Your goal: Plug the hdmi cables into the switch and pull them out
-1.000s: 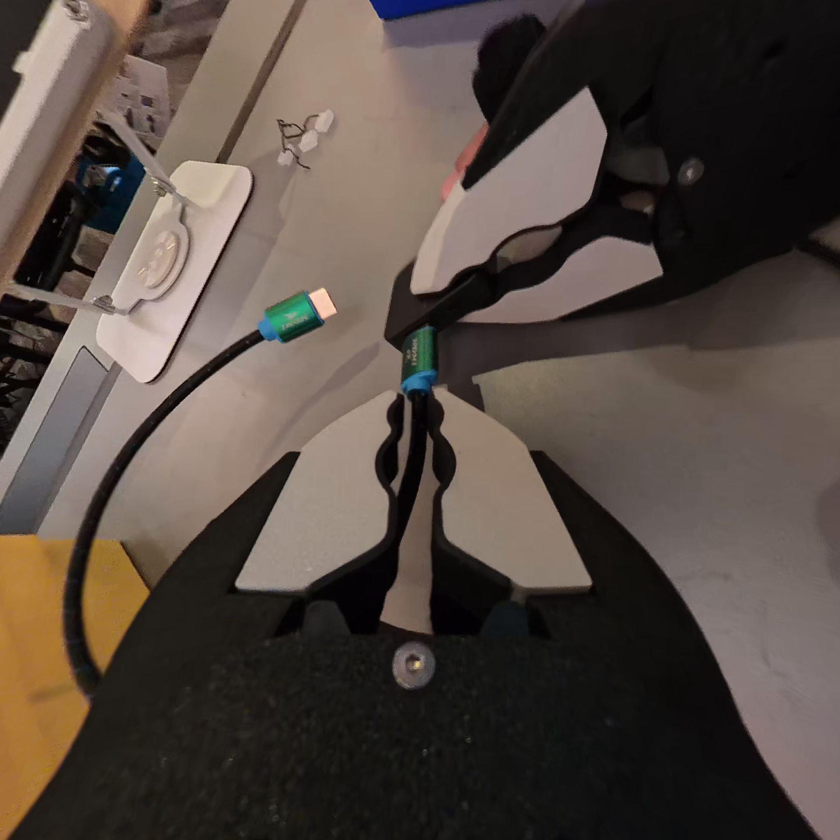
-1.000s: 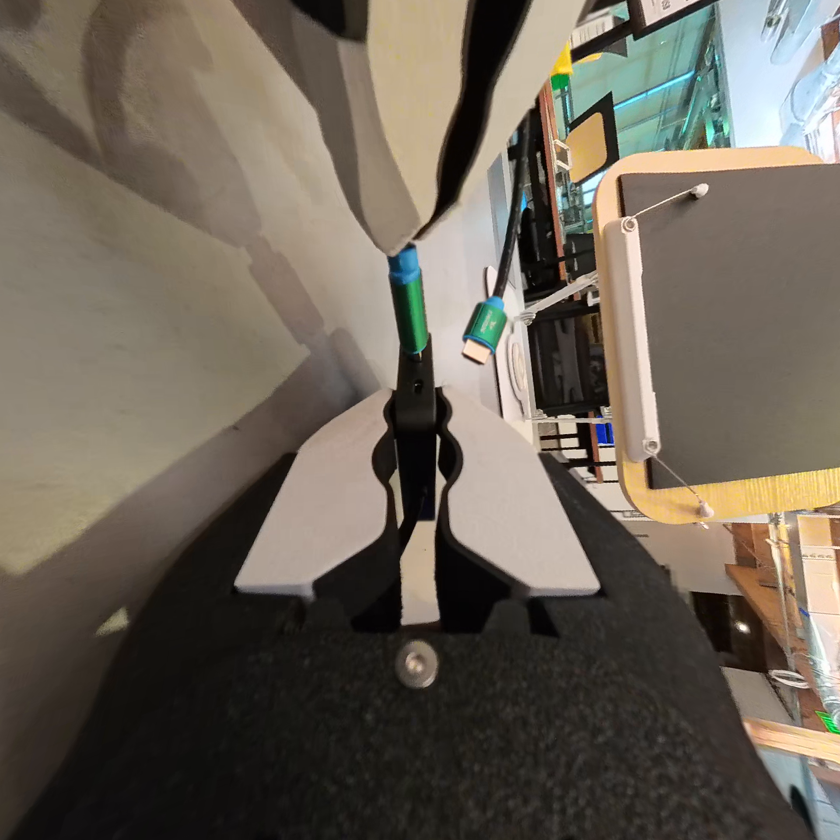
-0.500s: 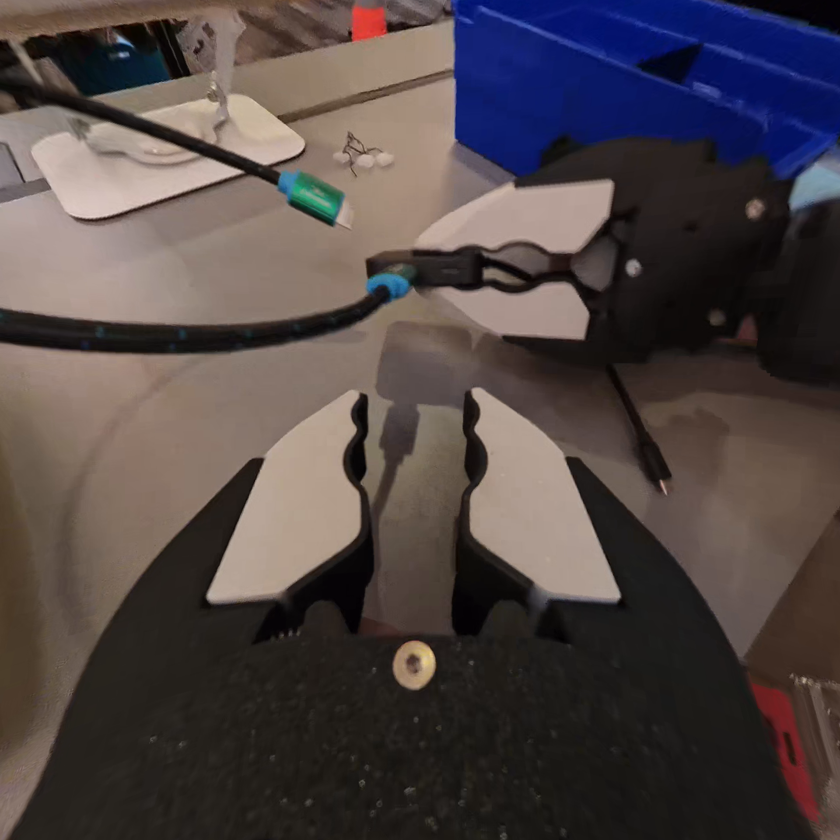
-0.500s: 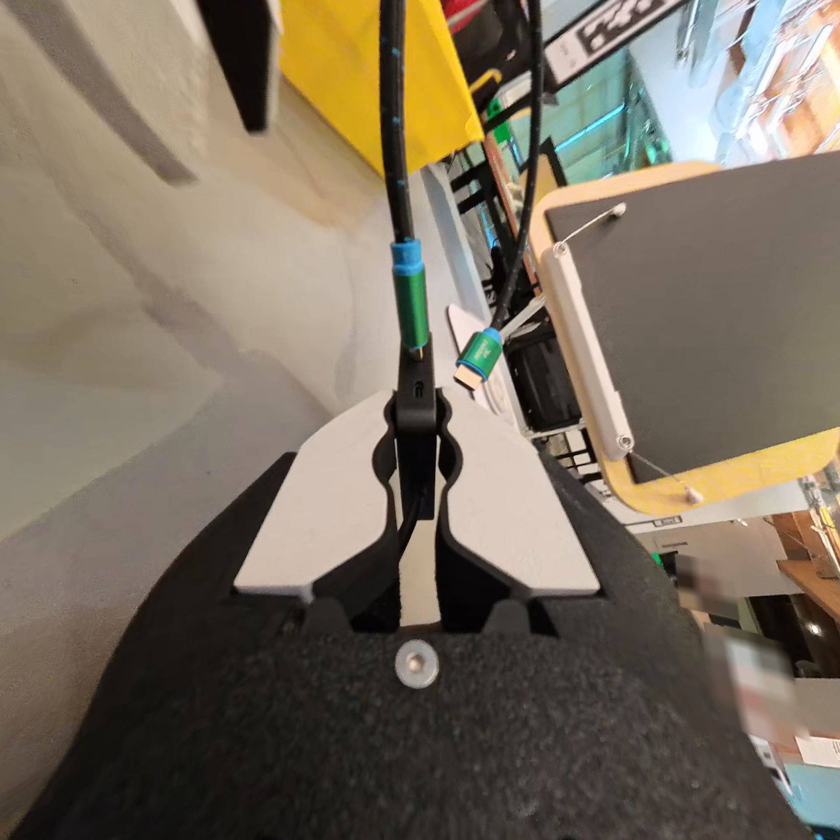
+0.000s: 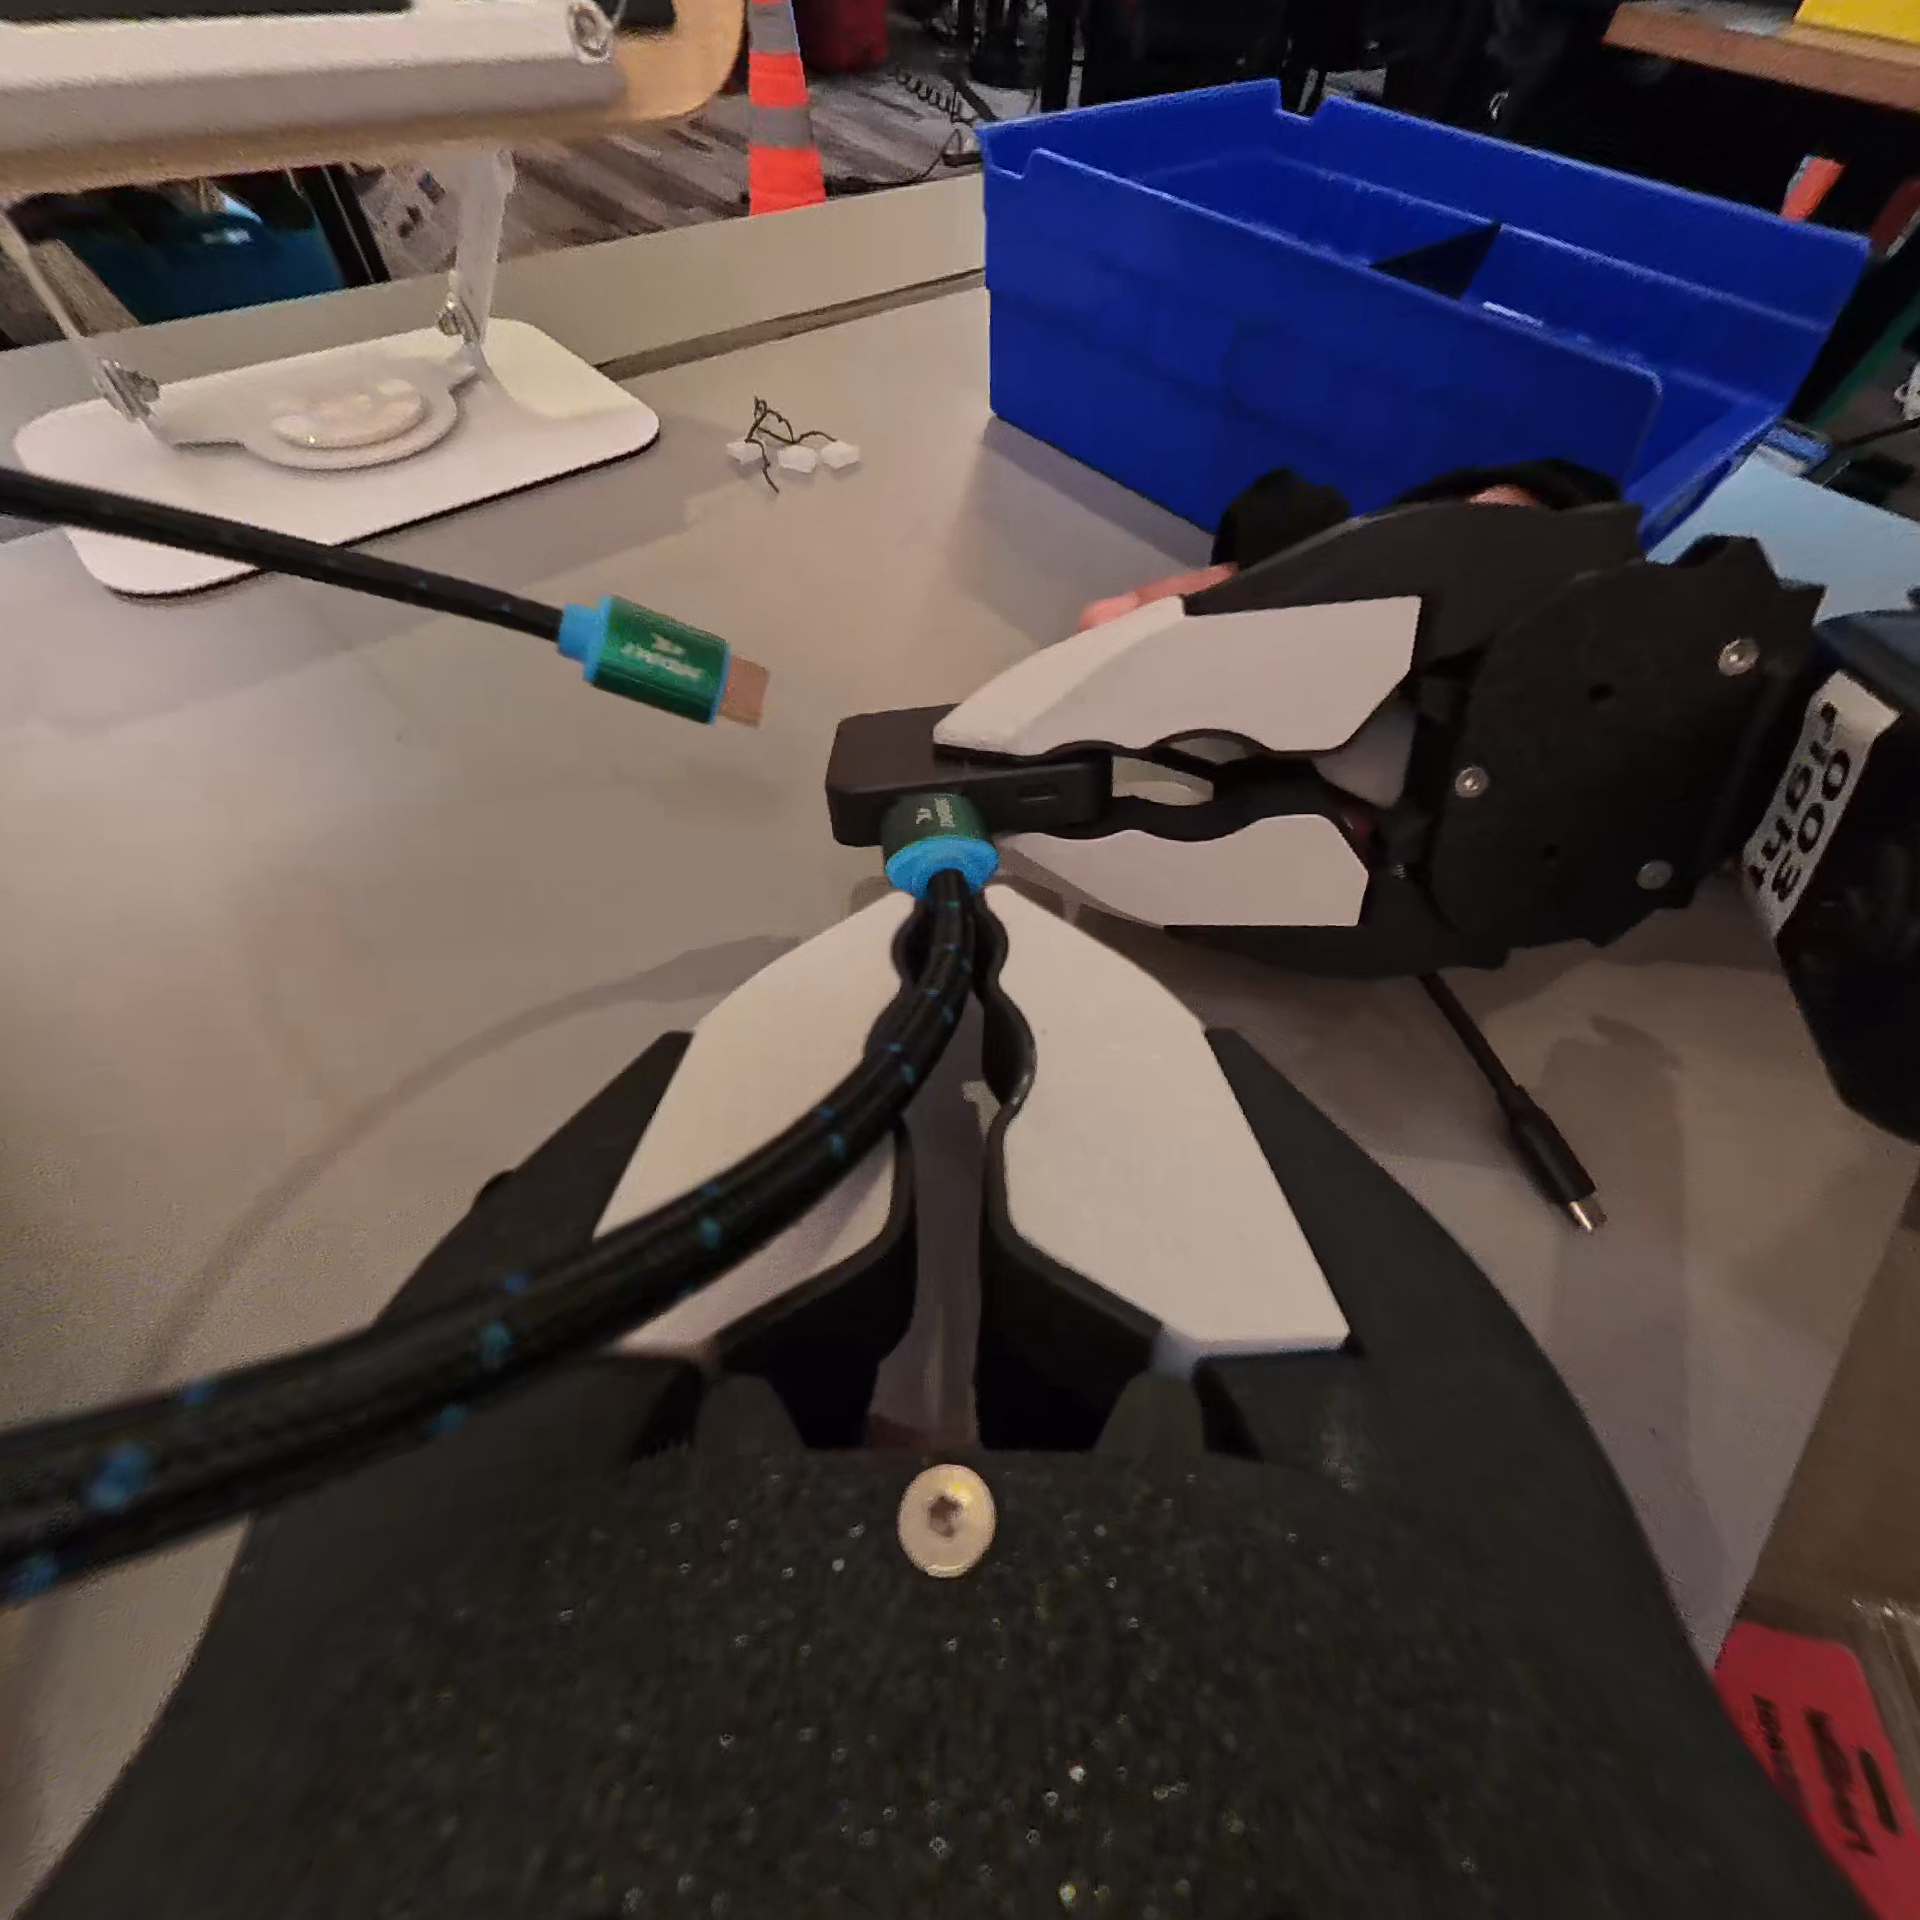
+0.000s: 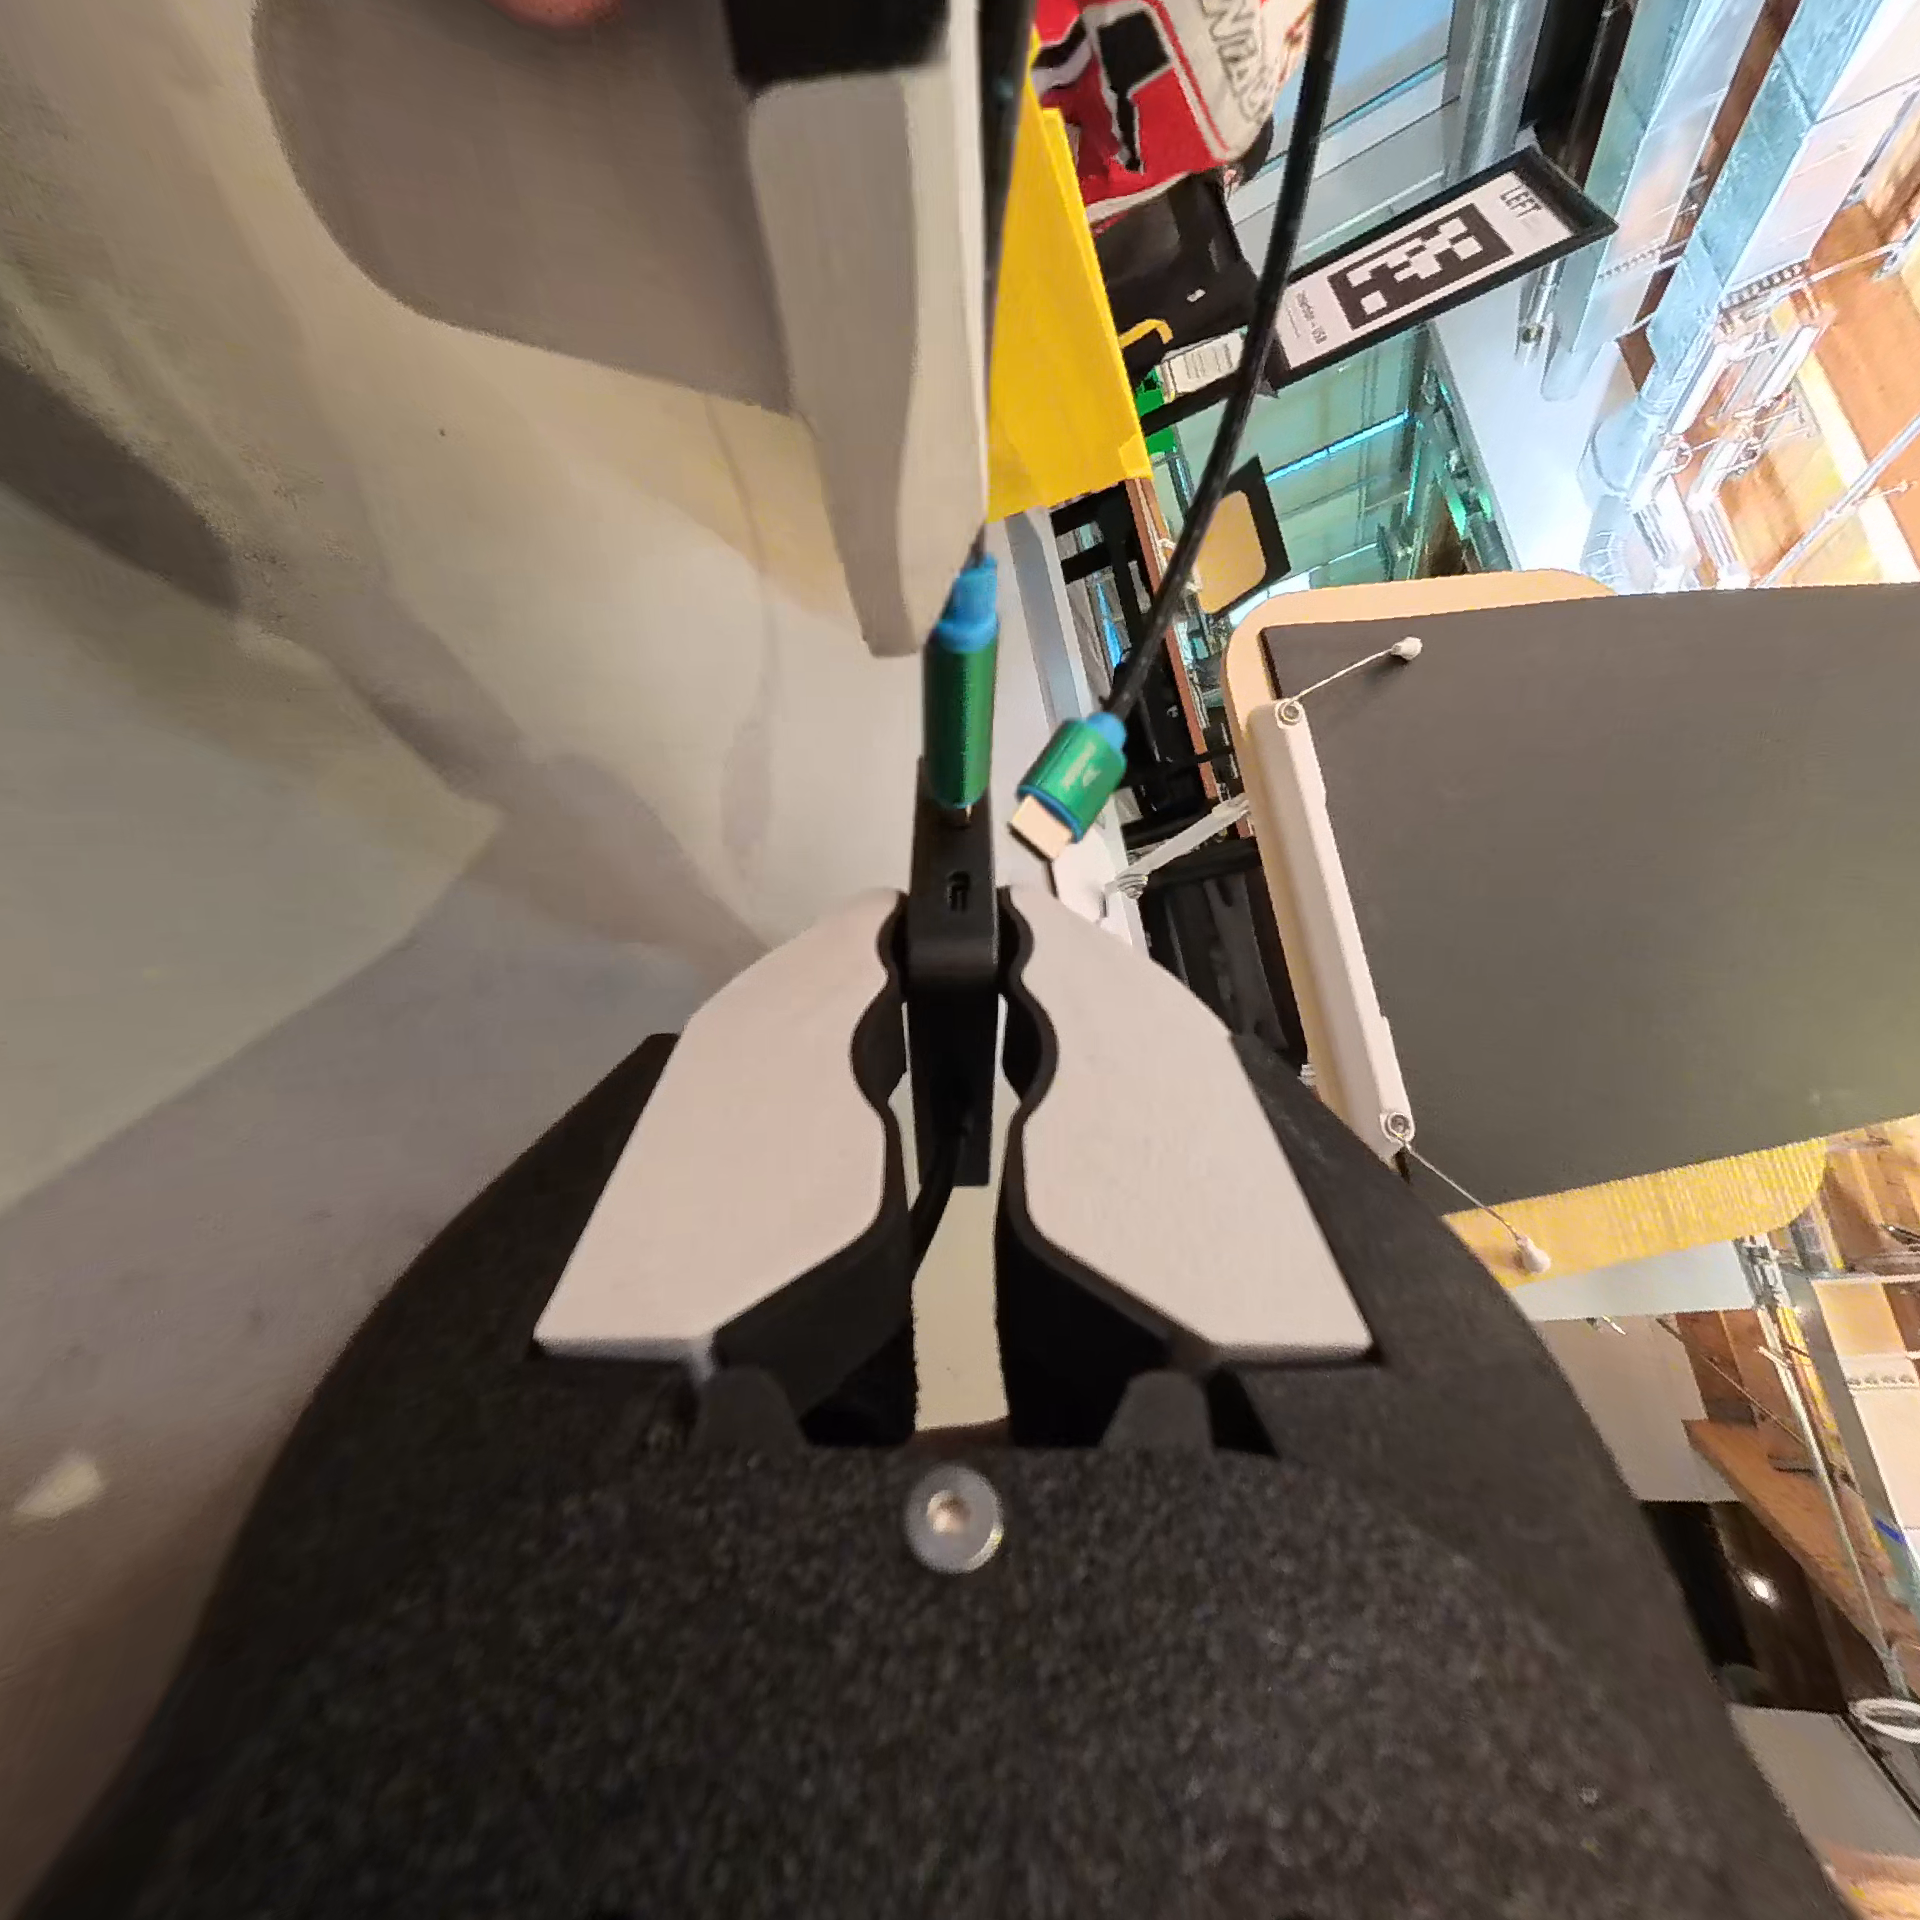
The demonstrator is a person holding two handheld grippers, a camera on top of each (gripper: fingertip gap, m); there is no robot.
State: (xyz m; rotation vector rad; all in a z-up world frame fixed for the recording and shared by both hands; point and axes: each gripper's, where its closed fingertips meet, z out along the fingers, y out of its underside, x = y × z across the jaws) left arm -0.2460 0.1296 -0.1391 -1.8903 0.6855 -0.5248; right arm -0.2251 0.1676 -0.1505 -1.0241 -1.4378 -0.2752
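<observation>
Table: grey top [image 5: 312,883], with a seam running across it.
Bin: blue plastic [image 5: 1351,343], at the table's far right.
Stand: white base [image 5: 343,457], far left.
Floor: orange-and-grey traffic cone [image 5: 781,114] beyond the table.
Light: dim indoors.

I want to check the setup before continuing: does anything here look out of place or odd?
Mostly fine. One green plug sits in the black switch, which the right claw grips. The odd part: the second green plug hangs in the air, not connected. A thin black cable end also lies loose on the table.
</observation>
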